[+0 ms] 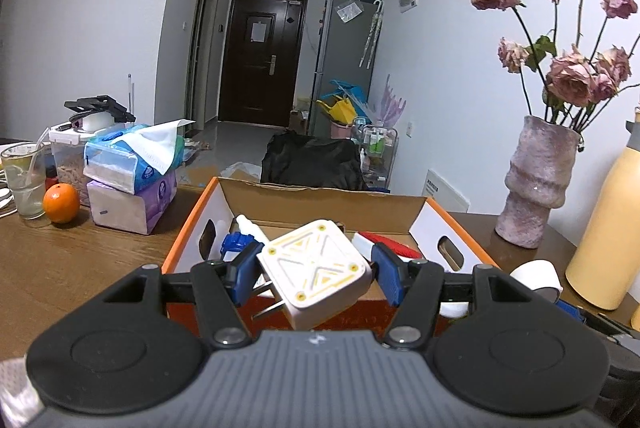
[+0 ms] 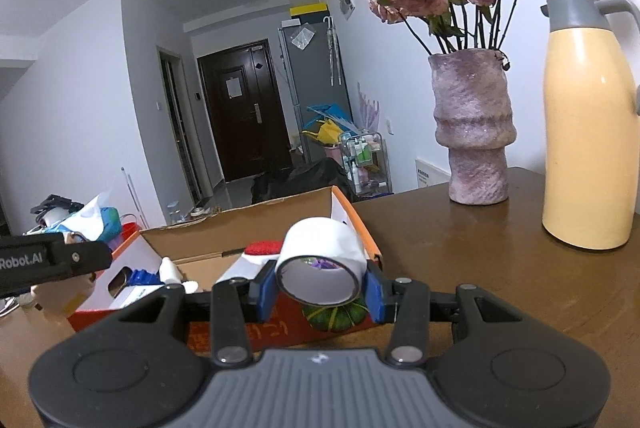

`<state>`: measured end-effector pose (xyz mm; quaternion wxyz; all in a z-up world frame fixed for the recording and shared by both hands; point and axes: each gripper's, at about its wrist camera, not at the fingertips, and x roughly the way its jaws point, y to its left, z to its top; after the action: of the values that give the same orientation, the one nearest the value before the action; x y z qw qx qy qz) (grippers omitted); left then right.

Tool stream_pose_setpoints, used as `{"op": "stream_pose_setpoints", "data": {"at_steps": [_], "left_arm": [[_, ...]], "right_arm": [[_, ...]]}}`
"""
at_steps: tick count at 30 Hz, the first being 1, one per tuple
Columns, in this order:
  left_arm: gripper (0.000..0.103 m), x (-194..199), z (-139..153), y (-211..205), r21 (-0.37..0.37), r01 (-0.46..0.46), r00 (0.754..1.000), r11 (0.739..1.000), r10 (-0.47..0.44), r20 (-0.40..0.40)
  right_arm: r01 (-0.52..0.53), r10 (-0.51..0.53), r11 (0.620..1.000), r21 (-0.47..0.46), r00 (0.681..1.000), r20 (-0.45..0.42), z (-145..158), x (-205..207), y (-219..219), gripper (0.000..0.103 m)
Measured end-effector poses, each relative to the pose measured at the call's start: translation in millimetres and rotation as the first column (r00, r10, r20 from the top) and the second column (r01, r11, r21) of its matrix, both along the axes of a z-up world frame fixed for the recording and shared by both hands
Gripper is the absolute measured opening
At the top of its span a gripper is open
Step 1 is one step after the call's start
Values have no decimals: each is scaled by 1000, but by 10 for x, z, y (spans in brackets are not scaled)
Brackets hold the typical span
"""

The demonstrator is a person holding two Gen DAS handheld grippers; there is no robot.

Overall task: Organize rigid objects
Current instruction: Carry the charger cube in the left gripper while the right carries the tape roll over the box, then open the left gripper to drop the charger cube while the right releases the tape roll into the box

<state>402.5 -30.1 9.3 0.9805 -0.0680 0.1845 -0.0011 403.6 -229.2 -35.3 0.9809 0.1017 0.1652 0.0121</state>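
Task judged partly complete. Already in cardboard box (image 1: 404, 206): blue-and-white spray bottle (image 1: 240, 234), red-and-white item (image 1: 384, 242). Left gripper (image 1: 316, 268): jaws closed on white plug adapter (image 1: 316, 266), held above near box wall. Right gripper (image 2: 320, 286): jaws clamped on tape roll (image 2: 322, 270), outside the box front. Both items not yet deposited. Left view only: orange (image 1: 61, 203), tissue packs (image 1: 132, 172) on bench (image 1: 80, 264). Right view only: full yellow jug (image 2: 588, 116).

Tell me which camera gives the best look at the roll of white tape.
The right wrist view: the white tape roll sits centred, clamped in the right gripper, its hollow core facing the lens. The left wrist view catches only part of it at the right, behind the left gripper's linkage.
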Motion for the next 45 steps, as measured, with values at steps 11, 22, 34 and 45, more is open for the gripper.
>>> {"op": "stream_pose_setpoints", "data": {"at_steps": [11, 22, 34, 45], "left_arm": [[61, 327, -4, 13, -1, -30, 1000, 1000, 30, 3], [61, 692, -63, -24, 7, -39, 999, 999, 39, -9], [61, 1045, -93, -34, 9, -33, 999, 999, 33, -12], [61, 1311, -201, 55, 48, -51, 998, 998, 53, -41]], "right_arm": [[-7, 7, 1000, 11, 1000, 18, 54, 348, 19, 43], [-22, 22, 1000, 6, 999, 25, 84, 712, 48, 43], [-56, 56, 998, -21, 998, 18, 118, 1068, 100, 43], [-91, 90, 995, -47, 996, -28, 117, 1329, 118, 43]]}}
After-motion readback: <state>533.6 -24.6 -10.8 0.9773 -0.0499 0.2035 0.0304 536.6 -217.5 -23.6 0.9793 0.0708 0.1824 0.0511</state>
